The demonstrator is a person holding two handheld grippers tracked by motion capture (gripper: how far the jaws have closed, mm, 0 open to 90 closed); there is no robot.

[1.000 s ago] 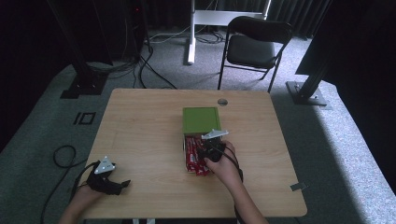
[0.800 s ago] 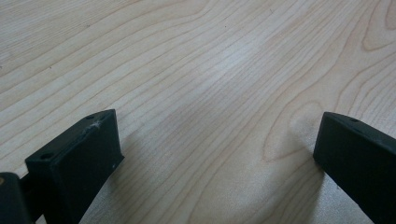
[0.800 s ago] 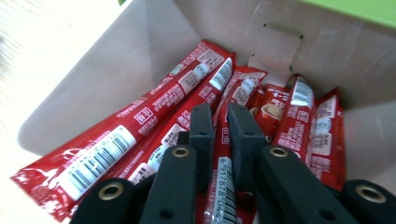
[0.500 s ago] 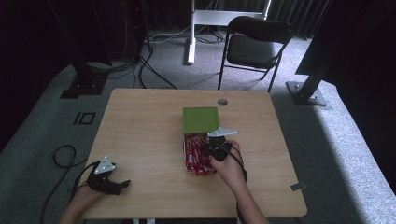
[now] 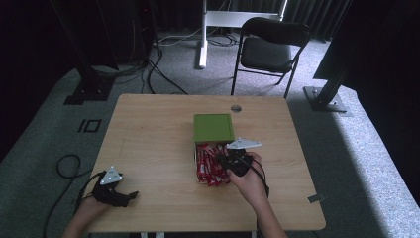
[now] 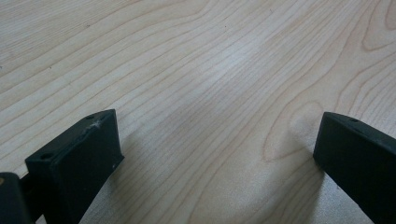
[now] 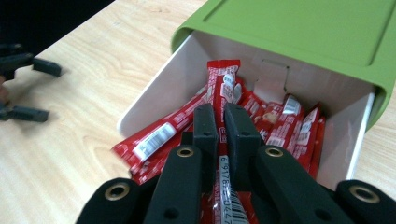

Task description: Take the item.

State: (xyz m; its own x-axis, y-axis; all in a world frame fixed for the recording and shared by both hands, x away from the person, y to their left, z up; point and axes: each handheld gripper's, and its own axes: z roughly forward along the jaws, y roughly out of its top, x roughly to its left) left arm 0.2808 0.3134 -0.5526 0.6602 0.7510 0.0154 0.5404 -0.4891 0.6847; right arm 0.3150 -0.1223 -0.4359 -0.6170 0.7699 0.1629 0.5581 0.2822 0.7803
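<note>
High view: a wooden table (image 5: 148, 139) on grey carpet, with a person's forearms coming in over its near edge. Near the middle of the table, slightly toward the right edge, stands a white box (image 5: 195, 154) with its green lid (image 5: 213, 127) covering the far half and red snack sachets (image 5: 208, 166) piled in the open near half. The right gripper (image 5: 224, 161), in the person's right hand (image 5: 250, 181), sits over the right side of that pile, a grey three-cornered plate on top of it. The left gripper (image 5: 132, 195) rests close to the near left corner of the table, well apart from the box, a cable trailing off the edge to the floor. A small round dark fitting (image 5: 236, 108) lies near the far edge, and a black folding chair (image 5: 270, 49) stands beyond the table.

Left gripper view: the two black jaws stand spread wide, one at each side, with bare pale wood grain (image 6: 210, 93) between them and nothing in their grasp.

Right gripper view: the jaws are pressed together on a red sachet (image 7: 223, 86), pinching it lengthwise; its printed end rises past the pads while a barcode shows below them. They have just finished closing on it. The pinched sachet sits above the pile in the white box (image 7: 154, 100), whose green lid (image 7: 299, 28) overhangs the far part. The other gripper shows, blurred, at the far left.
</note>
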